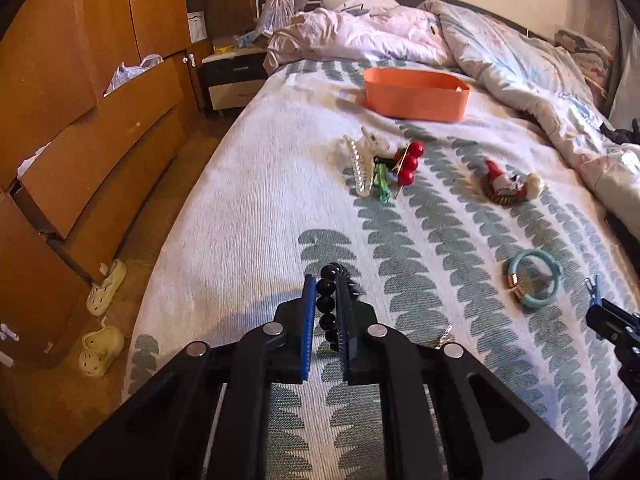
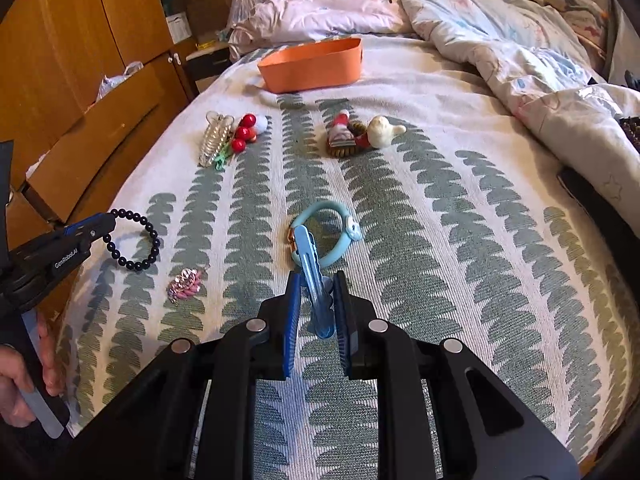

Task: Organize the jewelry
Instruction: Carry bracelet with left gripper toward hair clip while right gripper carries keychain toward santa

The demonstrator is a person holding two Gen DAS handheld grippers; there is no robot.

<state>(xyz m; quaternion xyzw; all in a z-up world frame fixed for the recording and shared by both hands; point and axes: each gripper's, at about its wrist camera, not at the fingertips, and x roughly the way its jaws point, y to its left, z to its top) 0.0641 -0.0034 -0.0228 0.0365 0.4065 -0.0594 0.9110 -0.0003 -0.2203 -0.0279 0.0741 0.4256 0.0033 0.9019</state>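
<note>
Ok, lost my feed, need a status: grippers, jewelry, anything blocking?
Left gripper shut on black bead bracelet. Right gripper shut on blue hair clip. Orange bin ahead, path clear.

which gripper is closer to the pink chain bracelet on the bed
Left. The left gripper, holding black beads, hangs just beside the pink chain bracelet; the right gripper is farther off.

We see a string of round black beads (image 2: 134, 240) hanging in a loop above the bed. A long, clear blue hair clip (image 2: 316, 280) points up the bed. A light blue bangle (image 2: 326, 240) lies flat just behind it. A small pink chain piece (image 2: 185, 283) lies near the black beads. An orange box (image 2: 310, 65) sits far back.
</note>
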